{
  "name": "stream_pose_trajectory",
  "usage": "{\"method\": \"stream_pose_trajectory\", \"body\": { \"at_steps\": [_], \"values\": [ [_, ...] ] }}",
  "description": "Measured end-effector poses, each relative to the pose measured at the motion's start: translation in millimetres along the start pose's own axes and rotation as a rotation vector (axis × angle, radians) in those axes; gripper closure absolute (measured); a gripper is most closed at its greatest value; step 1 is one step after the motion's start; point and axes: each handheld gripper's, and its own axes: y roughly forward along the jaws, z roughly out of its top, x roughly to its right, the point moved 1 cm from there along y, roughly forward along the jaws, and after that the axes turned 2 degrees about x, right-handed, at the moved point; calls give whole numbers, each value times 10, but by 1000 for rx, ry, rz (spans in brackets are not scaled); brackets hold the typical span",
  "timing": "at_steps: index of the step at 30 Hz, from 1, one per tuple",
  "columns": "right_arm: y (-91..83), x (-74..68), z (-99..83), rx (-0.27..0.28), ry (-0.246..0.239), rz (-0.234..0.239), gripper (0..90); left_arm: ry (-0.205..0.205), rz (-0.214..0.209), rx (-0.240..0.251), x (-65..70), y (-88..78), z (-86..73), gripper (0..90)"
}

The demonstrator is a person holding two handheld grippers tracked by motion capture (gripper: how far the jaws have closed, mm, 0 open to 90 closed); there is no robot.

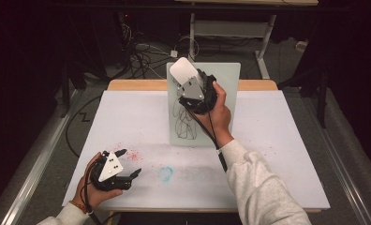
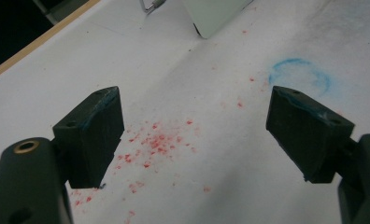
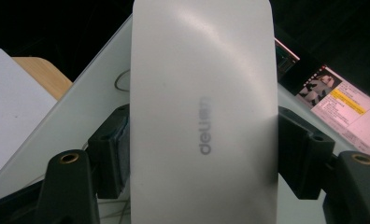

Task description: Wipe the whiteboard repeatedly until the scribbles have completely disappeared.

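Dim room, grey floor (image 1: 315, 140) lay around a wooden table (image 1: 132, 85) covered with white sheet (image 1: 127, 122), tangled cables (image 1: 141, 56) trailed behind, a white-legged desk (image 1: 263, 44) stood beyond, a lit monitor (image 3: 342, 109) glowed nearby.

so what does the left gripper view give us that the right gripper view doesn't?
Left gripper view: its own open black jaws over the white table sheet, scattered red powder specks and a smudged blue chalk ring. Right gripper view: its jaws shut on a white rounded plastic eraser block printed "deli", plus a lit monitor behind. Both share: the pale glass drawing board and the wooden table edge.
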Motion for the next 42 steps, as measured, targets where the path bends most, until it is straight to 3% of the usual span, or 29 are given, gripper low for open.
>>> {"method": "stream_pose_trajectory", "body": {
  "at_steps": [2,3,9,14,16,17,20,25,28,30,32,34,39,42],
  "values": [
    [2,-41,-4,-3,-4,-2,312,0,1,0,1,-1,0,185],
    [-7,-101,-23,-5,-6,25,311,-1,1,1,1,-2,0,185],
    [-61,-333,-171,-28,-69,63,311,4,-4,-8,19,6,6,185],
    [-76,-334,-192,-33,-68,71,311,6,-4,-13,24,11,7,185],
    [-71,-298,-179,-31,-70,45,311,8,-3,-14,25,11,6,185],
    [-69,-269,-174,-31,-59,22,311,7,-4,-14,23,11,6,185],
    [-77,-195,-192,-26,-20,14,312,6,-4,-13,22,11,4,185],
    [-120,-398,-339,-39,-92,33,311,5,-6,-18,30,17,4,185],
    [-162,-529,-425,-57,-108,82,312,9,-5,-16,40,17,15,185],
    [-163,-543,-432,-57,-115,77,311,13,-8,-18,45,22,19,185],
    [-156,-506,-413,-56,-123,90,311,12,-11,-20,46,34,18,185],
    [-136,-455,-356,-52,-131,73,311,14,-12,-21,47,40,20,185],
    [-42,-207,-108,-31,-85,27,311,12,-15,-21,45,39,19,185],
    [-20,-167,-42,-24,-68,21,311,6,-14,-18,39,33,12,185]
  ]
}}
